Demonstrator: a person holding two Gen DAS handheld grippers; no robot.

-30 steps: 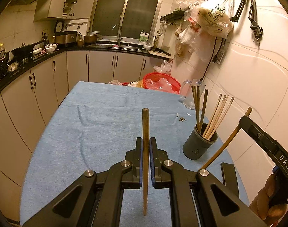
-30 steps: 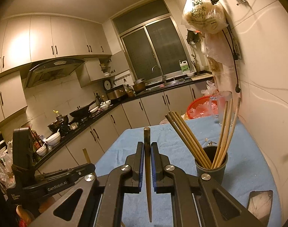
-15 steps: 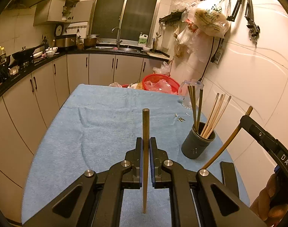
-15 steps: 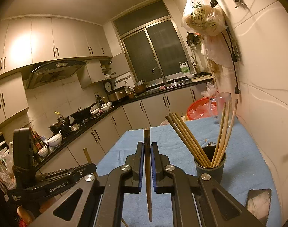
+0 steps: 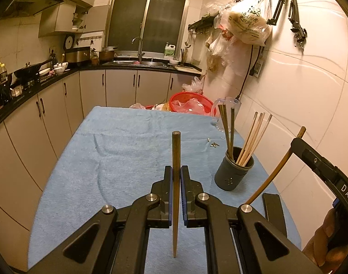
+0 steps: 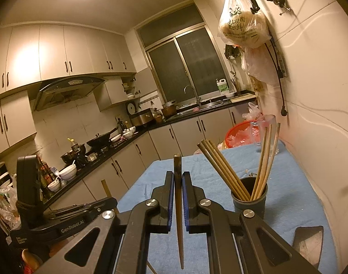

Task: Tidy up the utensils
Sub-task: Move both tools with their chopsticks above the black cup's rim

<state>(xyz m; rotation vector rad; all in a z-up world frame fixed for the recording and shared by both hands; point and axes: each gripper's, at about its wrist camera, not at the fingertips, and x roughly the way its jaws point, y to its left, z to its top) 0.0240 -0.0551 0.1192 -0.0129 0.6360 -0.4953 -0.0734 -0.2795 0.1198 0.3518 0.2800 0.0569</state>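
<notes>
A dark round utensil holder [image 5: 233,175] stands on the blue towel at the right, with several chopsticks in it; it also shows in the right wrist view [image 6: 250,199]. My left gripper [image 5: 176,171] is shut on a brown chopstick [image 5: 175,159], held upright above the towel, left of the holder. My right gripper [image 6: 178,178] is shut on another brown chopstick [image 6: 177,166], upright, left of the holder. That right gripper shows at the right edge of the left wrist view [image 5: 320,166].
A blue towel [image 5: 128,150] covers the table. A red basket [image 5: 190,102] and a clear jug [image 5: 224,107] stand at its far end. A dark flat object [image 6: 307,242] lies near the front right. A tiled wall runs along the right; cabinets stand to the left.
The left gripper has pulled back and up a little, so the holder sits slightly farther away. The right gripper has barely moved. Both stay shut on their chopsticks.
</notes>
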